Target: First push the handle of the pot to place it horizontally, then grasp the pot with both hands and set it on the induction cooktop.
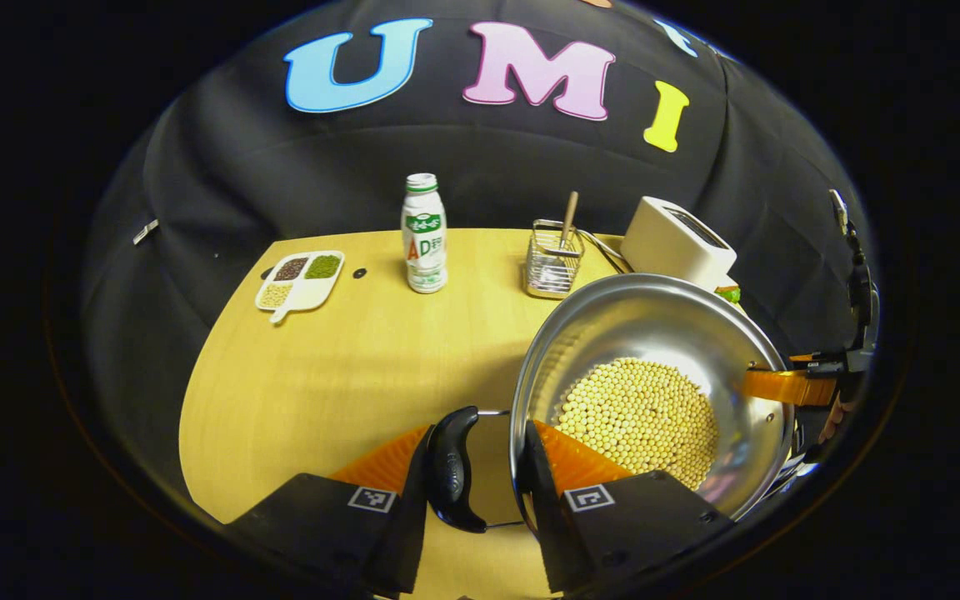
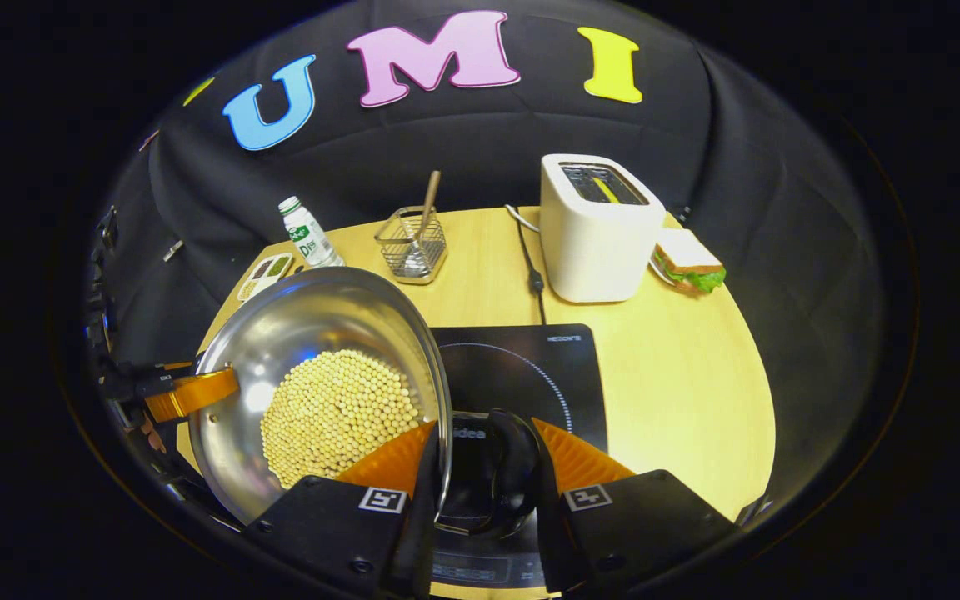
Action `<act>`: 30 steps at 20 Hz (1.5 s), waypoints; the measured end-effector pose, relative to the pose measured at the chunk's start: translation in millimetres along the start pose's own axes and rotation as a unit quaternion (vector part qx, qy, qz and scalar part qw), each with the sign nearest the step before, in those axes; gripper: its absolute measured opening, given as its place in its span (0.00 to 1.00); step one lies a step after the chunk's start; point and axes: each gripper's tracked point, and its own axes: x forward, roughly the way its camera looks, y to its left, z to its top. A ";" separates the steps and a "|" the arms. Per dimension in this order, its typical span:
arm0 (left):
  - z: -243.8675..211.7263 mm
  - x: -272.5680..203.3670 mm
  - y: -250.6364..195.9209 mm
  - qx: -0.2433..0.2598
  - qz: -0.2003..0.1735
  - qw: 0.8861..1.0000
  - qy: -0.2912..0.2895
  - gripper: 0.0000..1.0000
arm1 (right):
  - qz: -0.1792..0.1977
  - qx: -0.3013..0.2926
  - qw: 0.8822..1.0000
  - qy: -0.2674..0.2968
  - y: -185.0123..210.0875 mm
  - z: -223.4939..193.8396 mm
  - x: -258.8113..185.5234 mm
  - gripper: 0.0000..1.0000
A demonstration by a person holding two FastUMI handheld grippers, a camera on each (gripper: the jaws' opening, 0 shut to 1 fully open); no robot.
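**Steel pot gripped at both handles, beside the cooktop**

- Pot (image 1: 655, 375): polished steel, round, holding pale yellow beans; lower right of the left gripper view, lower left of the right gripper view (image 2: 313, 375), beside and partly in front of the cooktop.
- Left gripper (image 1: 480, 475): fingers straddle the pot's rim and black handle (image 1: 452, 471), clenched on them.
- Right gripper (image 2: 484, 475): clamped on the opposite black handle (image 2: 497, 475) and rim.
- Induction cooktop (image 2: 530, 367): black, centre of the right gripper view.
- Table (image 1: 322, 375): light wood.
- Toaster (image 2: 597, 229), sandwich (image 2: 688, 262), wire rack (image 2: 413, 242), bottle (image 1: 424, 235), sectioned dish (image 1: 301, 279): along the far edge.
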 end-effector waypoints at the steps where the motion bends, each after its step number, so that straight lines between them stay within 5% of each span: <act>1: 1.2 3.1 -8.6 0.002 -0.001 1.000 0.002 0.58 | 0.000 0.002 1.000 0.002 -8.2 -0.2 1.4 0.53; 12: 0.1 37.3 -74.0 0.009 -0.014 1.000 0.014 0.58 | -0.010 0.014 1.000 0.017 -78.9 -5.5 12.6 0.53; 30: -1.9 58.4 -85.4 0.017 -0.020 1.000 0.015 0.59 | -0.012 0.037 0.999 0.030 -97.4 -12.4 27.5 0.53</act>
